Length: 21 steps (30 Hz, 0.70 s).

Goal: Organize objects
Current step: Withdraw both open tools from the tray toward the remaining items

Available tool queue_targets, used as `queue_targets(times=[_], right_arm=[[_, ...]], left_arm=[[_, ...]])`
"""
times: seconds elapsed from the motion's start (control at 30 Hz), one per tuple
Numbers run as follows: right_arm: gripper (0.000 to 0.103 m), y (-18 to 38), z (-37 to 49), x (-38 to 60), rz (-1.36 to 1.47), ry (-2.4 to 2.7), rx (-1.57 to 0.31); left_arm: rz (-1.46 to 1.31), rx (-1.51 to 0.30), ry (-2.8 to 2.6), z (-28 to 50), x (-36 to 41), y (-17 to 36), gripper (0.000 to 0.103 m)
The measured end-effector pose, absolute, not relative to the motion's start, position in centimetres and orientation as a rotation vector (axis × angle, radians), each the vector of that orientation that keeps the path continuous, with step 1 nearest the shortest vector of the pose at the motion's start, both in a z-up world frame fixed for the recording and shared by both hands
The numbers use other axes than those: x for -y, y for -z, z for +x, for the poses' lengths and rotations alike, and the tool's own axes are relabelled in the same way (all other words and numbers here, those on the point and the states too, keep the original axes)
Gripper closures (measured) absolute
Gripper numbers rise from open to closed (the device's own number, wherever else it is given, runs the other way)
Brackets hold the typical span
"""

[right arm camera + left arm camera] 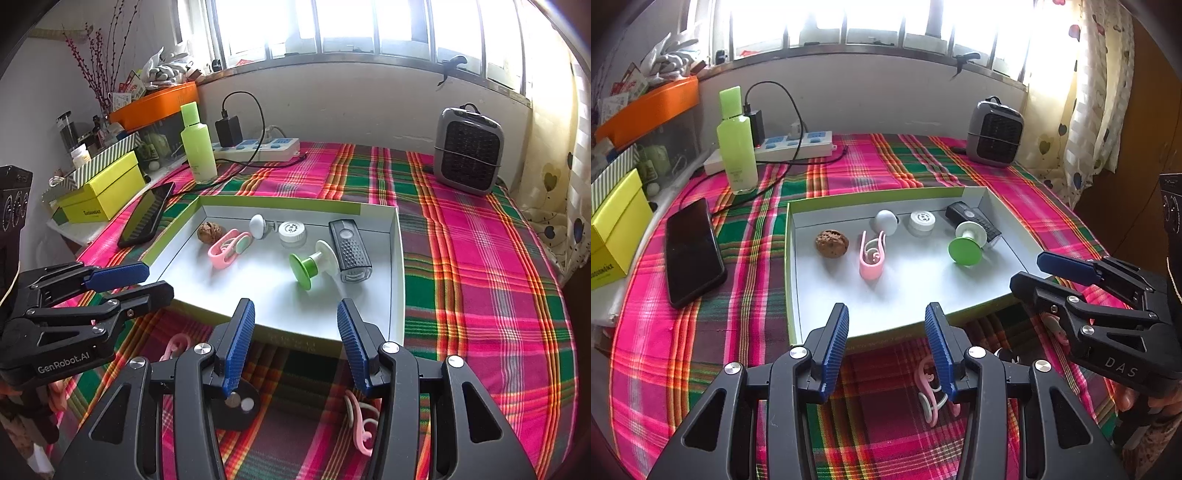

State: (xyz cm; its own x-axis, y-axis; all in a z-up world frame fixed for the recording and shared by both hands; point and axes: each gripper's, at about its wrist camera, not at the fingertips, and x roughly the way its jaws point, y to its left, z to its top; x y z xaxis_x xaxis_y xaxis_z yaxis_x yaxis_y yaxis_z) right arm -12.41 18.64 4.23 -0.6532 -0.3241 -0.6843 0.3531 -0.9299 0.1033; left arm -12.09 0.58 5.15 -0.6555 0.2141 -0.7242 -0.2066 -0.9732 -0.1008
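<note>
A shallow white tray (827, 332) with a lime-green rim was seen lying on a bench covered by a pink and green plaid cloth (886, 162). Inside the tray a brown walnut (832, 243), a pink clip (871, 258), a white knob (886, 221), a small white jar (922, 221), a green and white spool (964, 245) and a dark grater (350, 249) were laid out, apart from one another except that the spool leaned against the grater.

The left claw (886, 343) was held above the tray's near edge with its blue pads spread and nothing between them. The right claw (295, 339) was likewise spread and empty, just over the same near edge.

On the cloth in front of the tray, outside it, another pink and white clip (932, 400) was seen, partly hidden behind a claw finger. A round black disc (240, 408) was also visible there.

A black phone (692, 251) was placed left of the tray, with a green bottle (737, 147) and a power strip (798, 146) behind it, and a grey heater (995, 133) at the far right.
</note>
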Motion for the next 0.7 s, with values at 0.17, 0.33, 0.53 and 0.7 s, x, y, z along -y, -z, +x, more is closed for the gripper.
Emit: queue_targets(times=[0.17,0.33,0.53,0.7], right_arm=[[0.055,-4.1,-11.4,-19.0,1.045,2.568,-0.043],[0.055,-3.9,-10.4,-19.3,1.046,2.58,-0.061],[0.055,-3.7,-9.2,-20.1,1.044,2.6,-0.055],[0.055,-3.7,-8.5,-20.8,1.05,2.617,-0.044]], left_arm=[[-1.148,0.015,-2.703,-11.0,-0.3,-5.3,0.061],[-1.161,0.034,-2.69,-10.3,-0.2,-4.9,0.061],[-1.139,-0.007,-2.706,-9.3,-0.5,-4.8,0.061],[-1.144,-0.011,-2.694,-9.0,-0.7,-4.4,0.061]])
